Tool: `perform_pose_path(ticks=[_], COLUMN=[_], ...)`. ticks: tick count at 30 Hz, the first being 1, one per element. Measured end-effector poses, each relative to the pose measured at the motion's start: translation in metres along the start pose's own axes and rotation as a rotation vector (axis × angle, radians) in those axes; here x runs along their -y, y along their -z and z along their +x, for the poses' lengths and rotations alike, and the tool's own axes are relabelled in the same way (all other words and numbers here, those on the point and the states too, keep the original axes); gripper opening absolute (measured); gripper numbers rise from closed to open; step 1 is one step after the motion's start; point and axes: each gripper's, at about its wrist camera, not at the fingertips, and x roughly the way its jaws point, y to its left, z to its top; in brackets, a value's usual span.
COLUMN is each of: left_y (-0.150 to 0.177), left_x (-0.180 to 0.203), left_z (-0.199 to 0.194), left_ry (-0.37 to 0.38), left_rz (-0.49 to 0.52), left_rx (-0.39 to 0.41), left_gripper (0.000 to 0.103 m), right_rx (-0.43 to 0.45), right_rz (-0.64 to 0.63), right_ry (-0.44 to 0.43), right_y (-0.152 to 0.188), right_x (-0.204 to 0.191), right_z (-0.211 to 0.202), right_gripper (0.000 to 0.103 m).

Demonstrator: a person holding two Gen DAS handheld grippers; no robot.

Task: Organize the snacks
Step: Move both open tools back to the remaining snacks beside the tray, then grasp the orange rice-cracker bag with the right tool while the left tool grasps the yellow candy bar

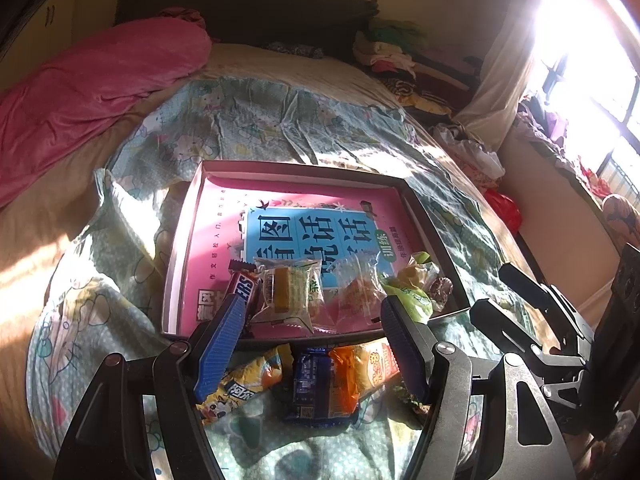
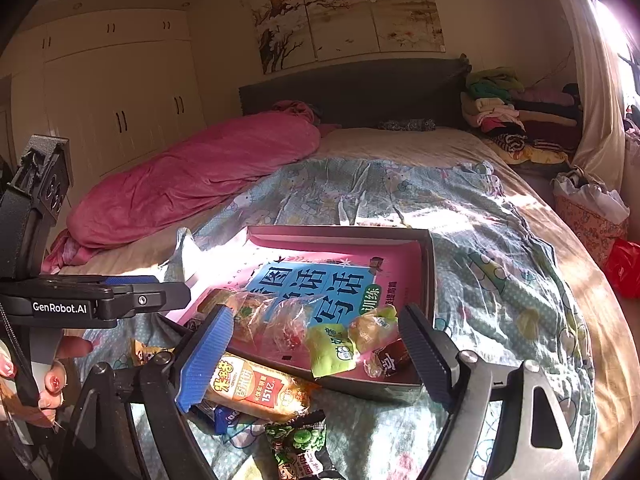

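Observation:
A shallow grey tray lies on the bed with a pink and blue book inside. Along its near edge sit a Snickers bar, two clear-wrapped cakes, a green packet and a brown candy. On the sheet before the tray lie a yellow packet, a blue packet, an orange packet and a green pea packet. My left gripper and right gripper hover open, pads touching nothing.
The bed carries a cartoon-print sheet and a pink quilt at the far left. Folded clothes are stacked by the headboard. A red bag and a basket stand beside the bed on the right. A hand holds the left gripper.

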Motion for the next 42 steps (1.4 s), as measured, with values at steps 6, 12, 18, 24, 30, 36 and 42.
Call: perform_pose_path(ticks=[6,12,18,24,30,36,42], left_y=[0.004,0.007,0.012,0.017,0.026,0.035,0.044], left_x=[-0.001,-0.001,-0.001,-0.008,-0.012,-0.014,-0.020], left_z=[-0.002,-0.002,-0.002,-0.002,0.001,0.004,0.010], left_ry=[-0.007,-0.017,-0.015,-0.015,-0.019,-0.024,-0.037], left_rz=[0.009,0.013,0.020,0.017,0.020,0.031,0.035], left_rx=[-0.011,-0.022,-0.032,-0.043,-0.069,-0.092,-0.117], left_gripper=[0.072,0.072,0.072,0.072,0.072,0.072,0.072], right_rx=[0.000,-0.023,-0.072,-0.085,-0.096,-0.108,-0.138], right_rz=[0.007,0.017,0.022,0.030,0.050,0.048,0.023], right_ry=[-0.011,-0.030,-0.032,-0.031,-0.032,-0.039,-0.055], right_y=[0.001,0.004,0.009,0.012,0.015,0.017,0.022], right_x=[-0.001,-0.001,-0.002,-0.001,0.002,0.001,-0.007], right_z=[-0.003,-0.004,0.004,0.004,0.005,0.007,0.010], right_gripper=[0.086,0.086,0.086,0.086,0.086,0.086,0.086])
